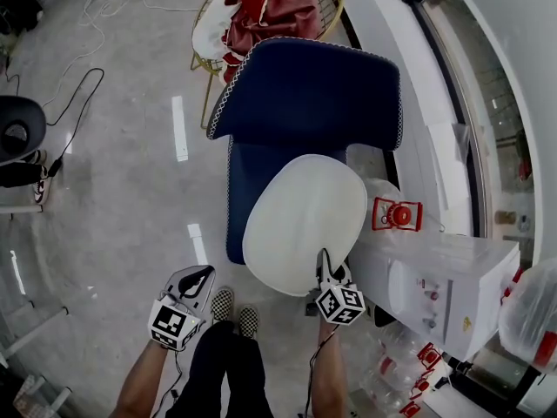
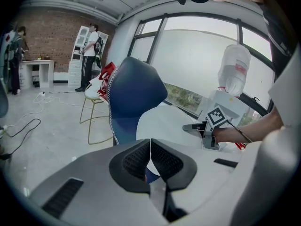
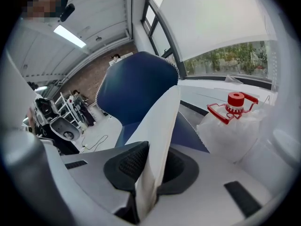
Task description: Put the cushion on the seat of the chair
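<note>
A dark blue chair [image 1: 305, 94] with white piping stands in the middle of the head view. A white oval cushion [image 1: 305, 216] hangs tilted over the front of its seat [image 1: 248, 168]. My right gripper [image 1: 325, 259] is shut on the cushion's near edge; in the right gripper view the cushion [image 3: 160, 121] rises edge-on between the pads of that gripper [image 3: 151, 166]. My left gripper [image 1: 200, 277] is low at the left, apart from the chair, shut and holding nothing. In the left gripper view, beyond the gripper [image 2: 150, 149], are the chair [image 2: 134, 95], the cushion [image 2: 162, 124] and my right gripper [image 2: 200, 128].
A gold wire chair [image 1: 207, 59] with red and white cloth stands behind the blue one. A red-capped jug [image 1: 398, 213] and a white cabinet [image 1: 452, 277] crowd the right side. Cables [image 1: 74, 103] trail over the grey floor at left. My checkered shoes [image 1: 235, 307] are below the seat.
</note>
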A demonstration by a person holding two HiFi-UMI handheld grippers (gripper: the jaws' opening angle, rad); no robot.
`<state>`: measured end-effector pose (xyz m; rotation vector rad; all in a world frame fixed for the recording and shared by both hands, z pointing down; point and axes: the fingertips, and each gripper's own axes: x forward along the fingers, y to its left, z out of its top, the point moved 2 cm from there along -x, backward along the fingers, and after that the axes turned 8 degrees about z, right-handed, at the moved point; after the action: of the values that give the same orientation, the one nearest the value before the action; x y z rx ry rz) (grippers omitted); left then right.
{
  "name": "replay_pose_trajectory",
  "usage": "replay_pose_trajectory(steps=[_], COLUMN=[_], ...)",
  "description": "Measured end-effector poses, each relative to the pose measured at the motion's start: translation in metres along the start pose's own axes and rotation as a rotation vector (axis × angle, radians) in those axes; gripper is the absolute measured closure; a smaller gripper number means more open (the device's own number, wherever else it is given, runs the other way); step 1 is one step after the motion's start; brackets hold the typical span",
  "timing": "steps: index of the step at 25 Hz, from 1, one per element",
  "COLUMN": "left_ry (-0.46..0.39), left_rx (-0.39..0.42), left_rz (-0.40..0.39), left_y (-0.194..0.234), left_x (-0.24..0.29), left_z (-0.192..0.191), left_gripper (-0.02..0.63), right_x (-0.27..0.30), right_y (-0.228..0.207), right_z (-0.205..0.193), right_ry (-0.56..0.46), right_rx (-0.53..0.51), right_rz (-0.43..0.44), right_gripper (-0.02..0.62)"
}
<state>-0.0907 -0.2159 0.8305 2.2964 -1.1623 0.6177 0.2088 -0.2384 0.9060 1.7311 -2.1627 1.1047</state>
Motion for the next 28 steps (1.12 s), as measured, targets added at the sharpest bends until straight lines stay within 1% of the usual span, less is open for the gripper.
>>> replay_pose_trajectory(steps=[9, 15, 24, 28], left_ry=[0.021, 0.034, 0.04, 0.027], left_rx=[0.021, 0.03, 0.037, 0.045], left_rz=[-0.006, 0.0, 0.001, 0.004], left_y=[-0.002, -0.006, -0.016, -0.018], left_x=[0.005, 0.011, 0.015, 0.014], left_z=[-0.02, -0.031, -0.039, -0.033], left_gripper=[0.588, 0.586, 0.586, 0.586], right_x=[0.022, 0.034, 0.039, 0.035], right_y=[-0.045, -0.068, -0.076, -0.073], right_z=[-0.035, -0.055, -0.063, -0.06], right_ry=[0.032, 0.054, 0.054, 0.031], right_rx=[0.061, 0.073, 0.049, 0.048], right_rz=[-0.032, -0.049, -0.041, -0.032], right_gripper=[0.534, 0.532, 0.529, 0.51])
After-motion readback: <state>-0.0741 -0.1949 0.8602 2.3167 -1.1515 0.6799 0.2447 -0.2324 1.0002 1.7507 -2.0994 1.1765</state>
